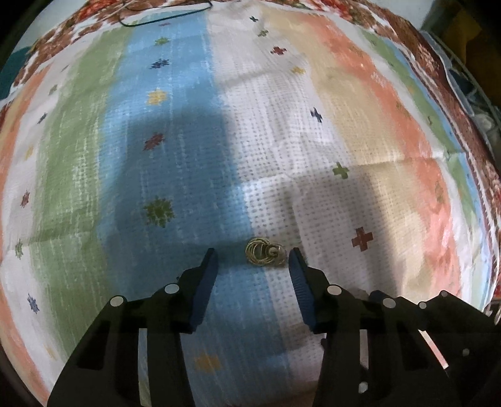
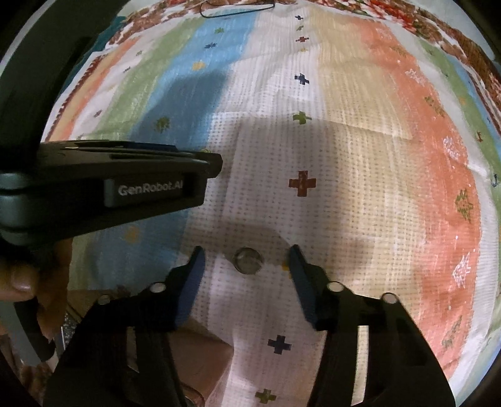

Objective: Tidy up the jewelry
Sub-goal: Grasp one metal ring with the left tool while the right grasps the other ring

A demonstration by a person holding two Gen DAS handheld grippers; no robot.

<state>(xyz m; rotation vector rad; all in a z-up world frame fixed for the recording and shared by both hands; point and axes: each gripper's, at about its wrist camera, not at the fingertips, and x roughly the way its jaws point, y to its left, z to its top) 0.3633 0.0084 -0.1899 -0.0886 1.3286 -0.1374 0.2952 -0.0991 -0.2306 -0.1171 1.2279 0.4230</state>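
Observation:
A small cluster of gold rings (image 1: 265,255) lies on the striped cloth (image 1: 281,131). In the left wrist view my left gripper (image 1: 253,258) is open, its blue-padded fingers (image 1: 205,285) standing on either side of the cluster, which sits nearer the right finger. In the right wrist view my right gripper (image 2: 245,258) is open around a single silvery ring (image 2: 248,260) lying flat on the cloth (image 2: 344,150). The left gripper's body (image 2: 125,188) crosses that view at the left, side on.
A thin dark cord (image 1: 166,14) lies at the cloth's far edge and also shows in the right wrist view (image 2: 238,11). A brown cardboard-like surface (image 2: 200,353) shows under the cloth's near edge. Clutter sits past the right edge (image 1: 479,103).

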